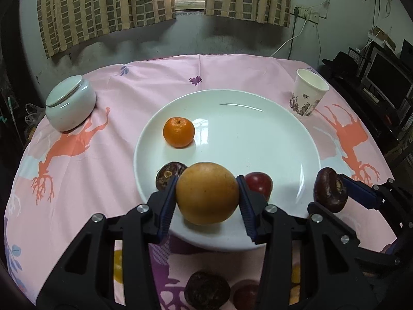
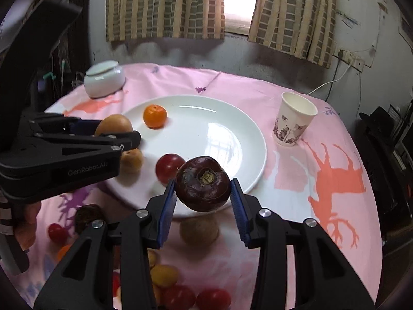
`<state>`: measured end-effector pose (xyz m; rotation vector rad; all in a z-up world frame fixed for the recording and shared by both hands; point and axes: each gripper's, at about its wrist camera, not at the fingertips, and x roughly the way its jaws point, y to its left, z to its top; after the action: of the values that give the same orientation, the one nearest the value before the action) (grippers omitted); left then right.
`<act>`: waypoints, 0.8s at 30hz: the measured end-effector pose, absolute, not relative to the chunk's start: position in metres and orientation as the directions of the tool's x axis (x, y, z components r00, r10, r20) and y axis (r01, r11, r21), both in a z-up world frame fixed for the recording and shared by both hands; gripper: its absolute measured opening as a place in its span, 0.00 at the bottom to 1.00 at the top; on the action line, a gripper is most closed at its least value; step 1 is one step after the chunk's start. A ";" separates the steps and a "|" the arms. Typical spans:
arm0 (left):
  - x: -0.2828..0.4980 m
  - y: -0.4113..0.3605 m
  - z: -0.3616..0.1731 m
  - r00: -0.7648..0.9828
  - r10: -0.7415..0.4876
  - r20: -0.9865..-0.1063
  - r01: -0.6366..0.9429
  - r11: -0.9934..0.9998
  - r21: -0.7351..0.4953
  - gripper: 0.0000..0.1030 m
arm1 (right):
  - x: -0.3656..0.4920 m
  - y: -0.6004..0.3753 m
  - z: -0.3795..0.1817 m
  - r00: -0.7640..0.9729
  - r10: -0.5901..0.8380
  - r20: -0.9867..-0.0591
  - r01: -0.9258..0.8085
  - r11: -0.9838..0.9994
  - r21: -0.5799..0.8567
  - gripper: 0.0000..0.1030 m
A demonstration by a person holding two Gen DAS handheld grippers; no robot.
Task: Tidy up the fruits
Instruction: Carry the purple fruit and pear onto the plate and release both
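A white plate (image 1: 258, 134) (image 2: 232, 134) sits mid-table with a small orange (image 1: 178, 132) (image 2: 155, 116), a dark brown fruit (image 1: 165, 175) and a red fruit (image 1: 260, 183) (image 2: 169, 168) on it. My left gripper (image 1: 207, 199) is shut on a large tan round fruit (image 1: 207, 193) (image 2: 113, 125) above the plate's near rim. My right gripper (image 2: 204, 196) is shut on a dark purple fruit (image 2: 203, 183) (image 1: 330, 190), held above the plate's near right edge. A small tan fruit (image 2: 131, 160) lies on the plate under the left gripper.
A lidded white jar (image 1: 69, 103) (image 2: 104, 78) stands far left. A paper cup (image 1: 308, 93) (image 2: 294, 118) stands far right. Several loose fruits lie on the pink cloth near me: a dark one (image 1: 206, 290), red ones (image 2: 214, 298), a yellow one (image 2: 164, 275), a tan one (image 2: 198, 230).
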<state>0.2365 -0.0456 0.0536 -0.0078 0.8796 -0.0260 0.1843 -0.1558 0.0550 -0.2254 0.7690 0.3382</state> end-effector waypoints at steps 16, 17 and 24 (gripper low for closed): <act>0.180 -0.029 0.076 0.676 -0.014 -0.736 -0.015 0.999 -0.033 0.85 | 0.148 -0.187 0.070 0.666 0.266 -0.697 -0.363 0.932 0.009 0.62; 0.169 -0.028 0.078 0.677 -0.022 -0.735 -0.007 0.999 -0.037 0.86 | 0.139 -0.194 0.072 0.665 0.274 -0.695 -0.355 0.935 0.029 0.62; 0.093 -0.032 0.070 0.682 -0.047 -0.730 0.034 0.999 -0.033 0.90 | 0.083 -0.223 0.073 0.648 0.325 -0.689 -0.315 0.938 0.146 0.62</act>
<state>0.0934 -0.0322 0.0701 -0.0173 0.8190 -0.0454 0.0833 -0.2233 0.0734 0.0136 0.7856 0.3643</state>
